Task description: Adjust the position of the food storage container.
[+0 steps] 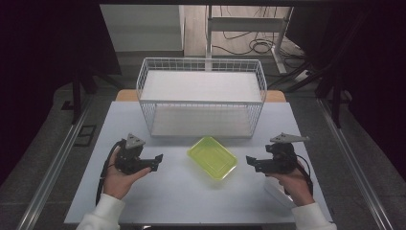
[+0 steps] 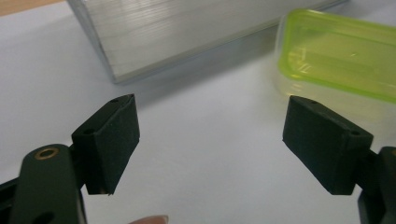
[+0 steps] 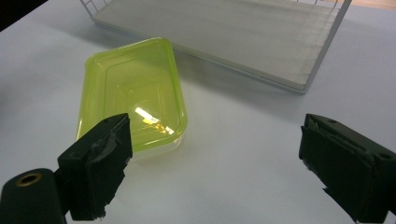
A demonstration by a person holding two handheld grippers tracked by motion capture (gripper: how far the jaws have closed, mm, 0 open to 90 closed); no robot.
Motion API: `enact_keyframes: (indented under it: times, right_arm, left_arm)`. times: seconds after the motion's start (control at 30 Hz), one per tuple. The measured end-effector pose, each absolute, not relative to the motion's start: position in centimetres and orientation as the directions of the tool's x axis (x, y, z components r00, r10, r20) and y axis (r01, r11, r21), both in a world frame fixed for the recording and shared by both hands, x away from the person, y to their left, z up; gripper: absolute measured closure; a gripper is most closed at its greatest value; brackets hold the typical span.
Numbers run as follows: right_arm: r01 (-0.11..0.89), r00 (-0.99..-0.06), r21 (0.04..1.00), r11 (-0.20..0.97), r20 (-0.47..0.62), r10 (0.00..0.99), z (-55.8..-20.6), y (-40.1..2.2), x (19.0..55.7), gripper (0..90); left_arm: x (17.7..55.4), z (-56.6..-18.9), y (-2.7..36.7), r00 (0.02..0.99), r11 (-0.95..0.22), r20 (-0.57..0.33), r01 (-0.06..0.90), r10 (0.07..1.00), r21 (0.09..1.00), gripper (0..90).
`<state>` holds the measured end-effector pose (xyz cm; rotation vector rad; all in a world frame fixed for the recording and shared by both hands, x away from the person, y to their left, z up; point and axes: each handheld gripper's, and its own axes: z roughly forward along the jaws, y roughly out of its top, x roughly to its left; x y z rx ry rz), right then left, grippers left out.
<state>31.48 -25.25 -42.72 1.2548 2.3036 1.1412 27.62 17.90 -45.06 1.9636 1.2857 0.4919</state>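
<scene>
Two grippers, left (image 1: pixel 158 159) and right (image 1: pixel 249 160), are hanging released, jaws wide with nothing between, flanking the box (image 1: pixel 212 157) we're reaching for at mid-table (image 1: pixel 158 201), just in front of the rack (image 1: pixel 201 98). Risk, we're guessing: smooth rim slipping out of a shallow pinch, or a nudge sliding it. It's lying flat, lid up, long axis running diagonally, far-left to near-right.
</scene>
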Motion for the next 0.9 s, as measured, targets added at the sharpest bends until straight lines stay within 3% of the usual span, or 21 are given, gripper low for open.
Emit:
enact_keyframes:
  times: [0.9]
  right_arm:
    - [0.58, -0.574, 0.748, 0.323, 0.094, 0.814, -41.6, -23.6, 31.4, 13.7]
  left_arm:
    - [26.3, -44.1, 18.5, 0.446, -0.209, -0.135, 0.638, 0.885, 0.741, 17.6]
